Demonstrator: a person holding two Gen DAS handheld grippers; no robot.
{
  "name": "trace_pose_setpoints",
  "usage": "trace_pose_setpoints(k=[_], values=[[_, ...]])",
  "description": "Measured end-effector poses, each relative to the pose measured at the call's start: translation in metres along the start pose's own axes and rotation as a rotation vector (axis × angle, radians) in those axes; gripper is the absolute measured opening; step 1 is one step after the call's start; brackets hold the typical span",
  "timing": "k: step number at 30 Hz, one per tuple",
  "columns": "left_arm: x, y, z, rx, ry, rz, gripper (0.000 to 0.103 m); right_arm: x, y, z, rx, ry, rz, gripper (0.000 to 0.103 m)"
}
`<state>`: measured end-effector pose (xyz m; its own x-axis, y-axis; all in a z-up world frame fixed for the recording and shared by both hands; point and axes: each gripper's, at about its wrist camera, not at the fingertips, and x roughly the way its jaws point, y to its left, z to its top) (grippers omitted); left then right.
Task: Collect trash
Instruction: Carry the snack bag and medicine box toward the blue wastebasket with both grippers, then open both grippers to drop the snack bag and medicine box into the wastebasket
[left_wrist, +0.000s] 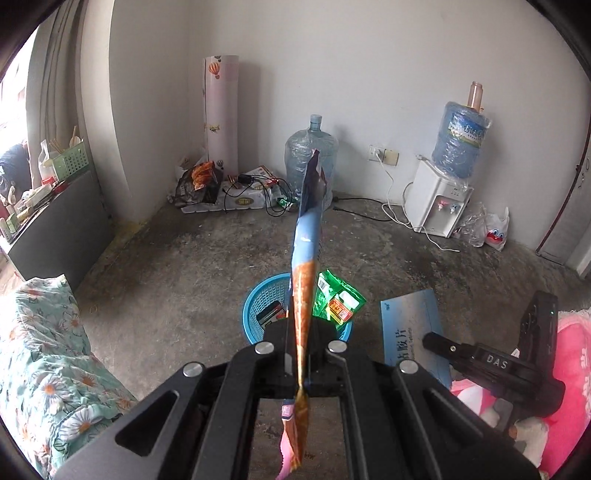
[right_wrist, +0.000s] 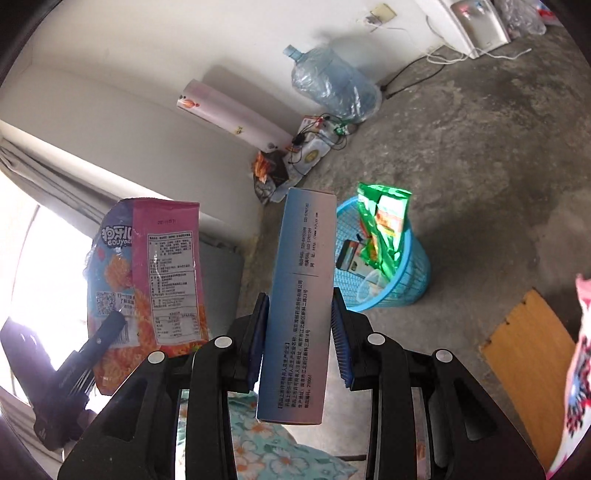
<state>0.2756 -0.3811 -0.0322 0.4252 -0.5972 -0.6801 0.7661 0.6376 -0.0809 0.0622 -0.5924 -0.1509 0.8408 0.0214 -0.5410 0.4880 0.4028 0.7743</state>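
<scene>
Trash basket (right_wrist: 402, 284) holds green wrapper (right_wrist: 384, 225) and cup (right_wrist: 369, 286).

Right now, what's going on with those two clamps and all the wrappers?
A person is tidying up rubbish with a hand-held clamp in each hand. The left gripper is shut on a flat snack bag, and the right gripper grips a pale blue box. Both are held near a blue basket on the floor, which already holds a green wrapper.

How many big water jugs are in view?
2: one water jug stands on the floor by the back wall; the other jug sits inverted atop the white dispenser. No others visible.
</scene>
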Motion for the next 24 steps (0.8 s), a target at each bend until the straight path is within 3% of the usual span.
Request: trace_pose_setpoints(k=[4,6,8,10,13,16,20,22,24], values=[[0.016,0.014,0.002,-0.020,0.025,0.029,0.001,0.072,0.001,0.025,-0.032,0.046,-0.008,0.032],[0.027,0.018,0.003,-0.024,0.040,0.045,0.001,0.107,-0.010,0.025,-0.030,0.075,-0.026,0.039],[0.043,0.021,0.004,-0.036,0.071,0.052,0.001,0.140,-0.031,0.019,0.004,0.135,-0.118,0.049],[0.059,0.026,0.004,-0.060,0.102,0.055,0.001,0.152,-0.049,0.008,0.048,0.170,-0.172,0.049],[0.083,0.025,0.007,-0.050,0.132,0.078,0.001,0.127,-0.068,-0.009,0.110,0.145,-0.132,0.049],[0.116,0.012,0.014,0.022,0.162,0.133,0.001,0.084,-0.081,-0.020,0.154,0.079,-0.096,0.049],[0.174,-0.021,0.019,0.128,0.201,0.219,0.003,0.046,-0.095,-0.023,0.205,0.010,-0.101,0.049],[0.207,-0.041,0.013,0.182,0.237,0.227,0.006,0.034,-0.095,-0.021,0.211,-0.004,-0.104,0.049],[0.241,-0.053,0.002,0.201,0.337,0.194,0.033,0.029,-0.094,-0.019,0.215,0.002,-0.098,0.049]])
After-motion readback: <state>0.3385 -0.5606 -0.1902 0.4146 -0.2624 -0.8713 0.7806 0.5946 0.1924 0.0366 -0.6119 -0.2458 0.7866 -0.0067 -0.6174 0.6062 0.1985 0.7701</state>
